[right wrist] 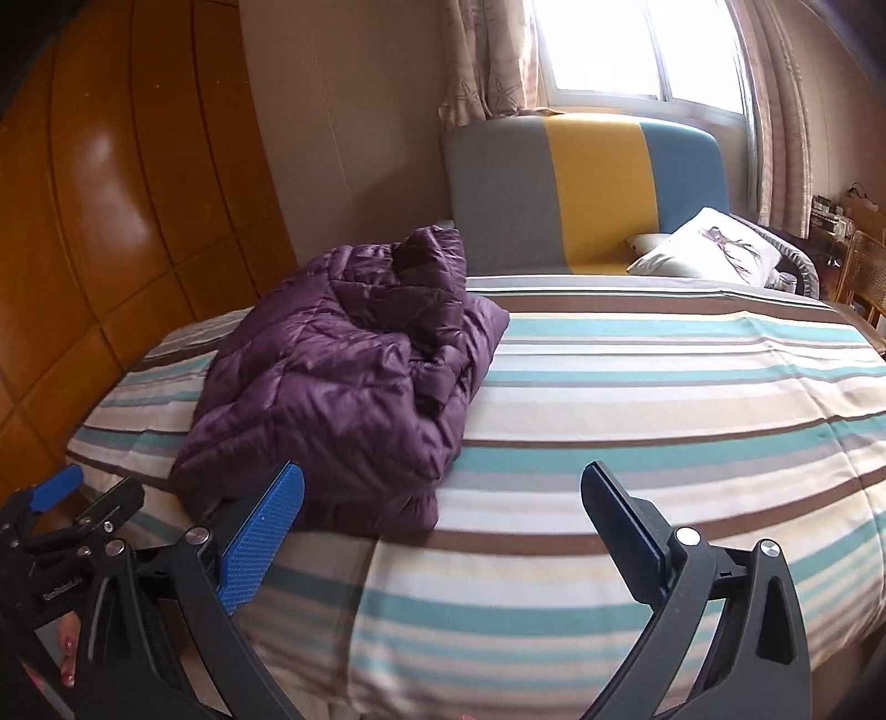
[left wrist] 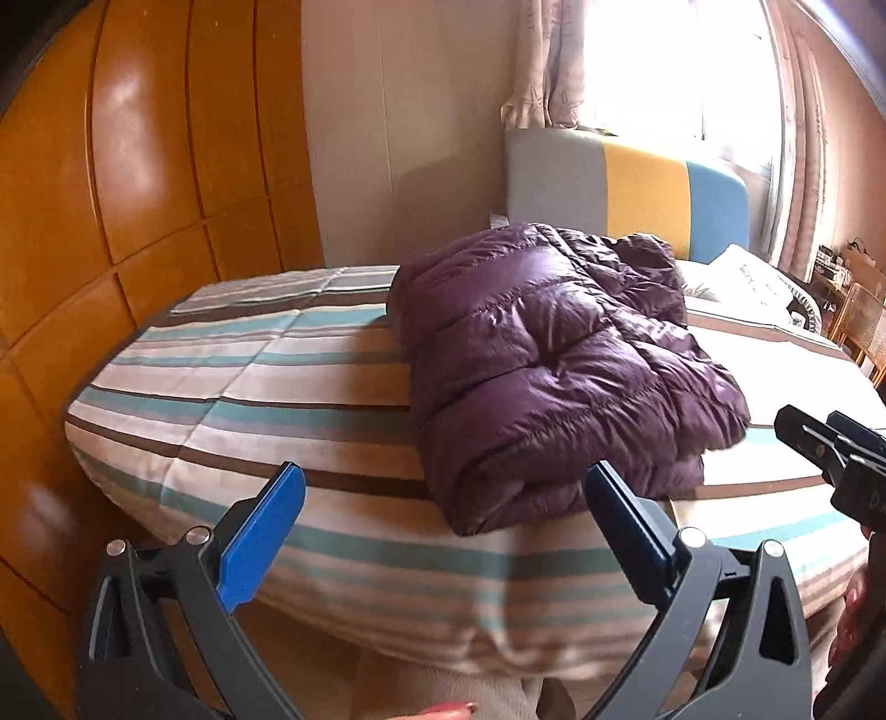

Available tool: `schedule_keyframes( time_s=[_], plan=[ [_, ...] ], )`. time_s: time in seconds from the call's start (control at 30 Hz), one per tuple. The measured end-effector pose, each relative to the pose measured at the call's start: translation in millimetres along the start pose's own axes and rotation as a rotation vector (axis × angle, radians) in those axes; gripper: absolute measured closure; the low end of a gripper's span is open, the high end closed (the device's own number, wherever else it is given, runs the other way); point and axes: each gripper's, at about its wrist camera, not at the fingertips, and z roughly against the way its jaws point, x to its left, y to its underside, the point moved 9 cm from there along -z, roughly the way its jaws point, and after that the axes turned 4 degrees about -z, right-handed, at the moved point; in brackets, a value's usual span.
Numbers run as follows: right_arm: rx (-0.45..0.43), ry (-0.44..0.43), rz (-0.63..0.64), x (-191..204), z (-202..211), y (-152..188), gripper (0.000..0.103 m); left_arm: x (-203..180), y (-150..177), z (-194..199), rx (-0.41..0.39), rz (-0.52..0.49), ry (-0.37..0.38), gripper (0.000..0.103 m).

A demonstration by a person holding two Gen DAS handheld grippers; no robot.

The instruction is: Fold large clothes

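Observation:
A purple quilted down jacket (left wrist: 559, 365) lies folded in a bundle on the striped bed (left wrist: 266, 399). In the right wrist view the jacket (right wrist: 343, 382) sits at the bed's left side. My left gripper (left wrist: 443, 493) is open and empty, held back from the bed's near edge, just in front of the jacket. My right gripper (right wrist: 443, 493) is open and empty, to the right of the jacket over the bed's near edge. The right gripper also shows at the right edge of the left wrist view (left wrist: 830, 443). The left gripper shows at the lower left of the right wrist view (right wrist: 72, 509).
An orange wooden wardrobe (left wrist: 138, 194) stands left of the bed. A grey, yellow and blue headboard (right wrist: 581, 194) and a white pillow (right wrist: 714, 249) are at the far end under a bright window (right wrist: 637, 50). A wicker chair (right wrist: 869, 277) stands at far right.

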Motion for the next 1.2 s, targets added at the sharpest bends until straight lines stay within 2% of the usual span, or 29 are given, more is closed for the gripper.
schedule_keyframes(
  time_s=[0.23,0.47,1.2],
  plan=[
    [-0.006,-0.002,0.062,13,12,19,0.003,0,6,12,0.003,0.007,-0.007,0.002],
    [-0.027,0.003,0.096,20,20,18,0.003,3,7,14,-0.001,0.020,-0.013,0.002],
    [-0.034,-0.003,0.083,21,26,16,0.003,5,7,14,0.001,0.047,-0.001,0.002]
  ],
)
